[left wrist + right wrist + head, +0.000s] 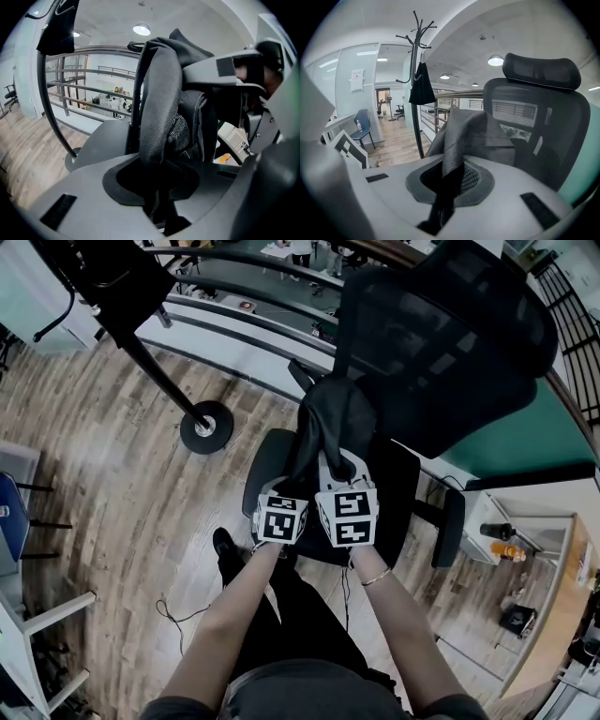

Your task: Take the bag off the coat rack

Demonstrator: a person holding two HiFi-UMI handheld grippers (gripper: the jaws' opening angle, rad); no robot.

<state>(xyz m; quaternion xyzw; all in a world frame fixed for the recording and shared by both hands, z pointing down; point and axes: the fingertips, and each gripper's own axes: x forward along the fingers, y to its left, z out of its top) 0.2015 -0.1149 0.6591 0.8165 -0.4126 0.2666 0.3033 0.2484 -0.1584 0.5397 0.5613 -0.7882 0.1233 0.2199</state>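
Observation:
The dark fabric bag (328, 423) is off the coat rack (206, 426) and hangs from my two grippers over the seat of a black office chair (408, 488). My left gripper (283, 489) has the bag's strap (159, 93) running between its jaws, with a small gap beside the strap, so it stands open. My right gripper (343, 471) is shut on the other strap (452, 154), which is pinched flat in its slot. Both gripper views are filled by the bag (480, 131). I cannot tell whether the bag's bottom rests on the seat.
The coat rack's pole (416, 93) stands to the left on a wood floor, with another black item (422, 86) still hung on it. The chair's tall mesh backrest (450, 343) is just behind the bag. A railing (244, 324) runs behind, and a blue chair (363, 124) stands far left.

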